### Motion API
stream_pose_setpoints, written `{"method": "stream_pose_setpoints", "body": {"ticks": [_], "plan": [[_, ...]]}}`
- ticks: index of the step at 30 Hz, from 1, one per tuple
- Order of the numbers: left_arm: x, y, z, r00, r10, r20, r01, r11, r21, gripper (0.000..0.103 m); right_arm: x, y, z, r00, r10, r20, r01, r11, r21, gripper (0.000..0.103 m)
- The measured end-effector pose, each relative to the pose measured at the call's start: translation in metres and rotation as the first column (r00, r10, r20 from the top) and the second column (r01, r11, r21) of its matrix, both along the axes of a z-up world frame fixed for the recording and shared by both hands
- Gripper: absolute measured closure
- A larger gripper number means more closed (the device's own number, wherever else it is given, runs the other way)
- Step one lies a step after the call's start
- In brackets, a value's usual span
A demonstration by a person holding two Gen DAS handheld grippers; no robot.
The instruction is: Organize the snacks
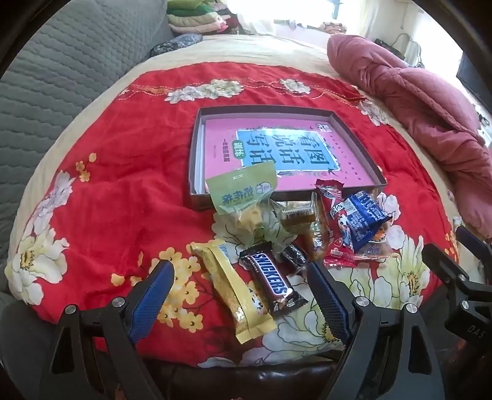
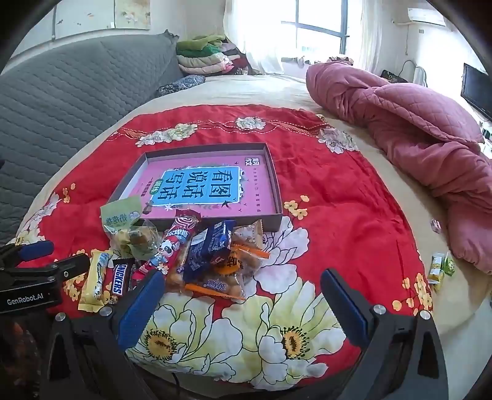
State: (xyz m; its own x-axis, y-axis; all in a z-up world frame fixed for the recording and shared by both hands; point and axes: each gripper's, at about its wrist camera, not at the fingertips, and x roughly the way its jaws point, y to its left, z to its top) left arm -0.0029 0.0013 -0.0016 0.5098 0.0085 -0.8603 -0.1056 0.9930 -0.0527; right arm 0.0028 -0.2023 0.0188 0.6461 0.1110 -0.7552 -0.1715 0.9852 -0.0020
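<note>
Both my grippers are just hanging low, side by side. Left gripper (image 1: pixel 243 295) has its jaws spread wide, and my right gripper (image 2: pixel 243 304) is wide open too, holding nothing.

Daylight blows out the window (image 2: pixel 319 27); fisheye edges bend darkly.

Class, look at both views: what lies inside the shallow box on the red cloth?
Inside the box lies a pink book with a blue title panel, covering most of the floor. A green snack packet overlaps the box's near edge. Whatever is under the book cannot be seen.
</note>
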Motion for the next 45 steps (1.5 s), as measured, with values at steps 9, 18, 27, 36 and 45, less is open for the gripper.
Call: {"method": "stream_pose_setpoints", "body": {"ticks": [9,18,27,36,45], "plan": [[-0.0009,-0.0008,-0.0003,1.000,-0.004,-0.001,0.004,1.000,-0.004,0.014,-0.0010,-0.0022,-0.0019,1.000,-0.003,0.000,0.003,1.000,0.004,0.001],[-0.0009,0.0000,-0.0005,1.000,-0.011,-0.010,0.010,1.000,-0.005,0.014,-0.0007,-0.0022,-0.0029,1.000,-0.004,-0.006,0.004,1.000,0.004,0.001],[-0.0014,-0.0003,-0.0008,1.000,-0.011,-0.009,0.011,1.000,-0.004,0.014,-0.0010,-0.0023,-0.0026,1.000,-0.004,-0.003,0.004,1.000,0.003,0.001],[-0.0028,0.0022,-0.0023,1.000,-0.005,-0.018,0.005,1.000,-0.007,0.014,-0.0017,-0.0023,-0.0024,1.000,-0.004,-0.002,0.004,1.000,0.002,0.001],[-0.0021,0.0032,-0.0035,1.000,-0.002,-0.024,0.002,1.000,-0.014,0.014,-0.0015,-0.0027,-0.0028,1.000,-0.006,-0.002,0.006,1.000,0.000,0.001]]}}
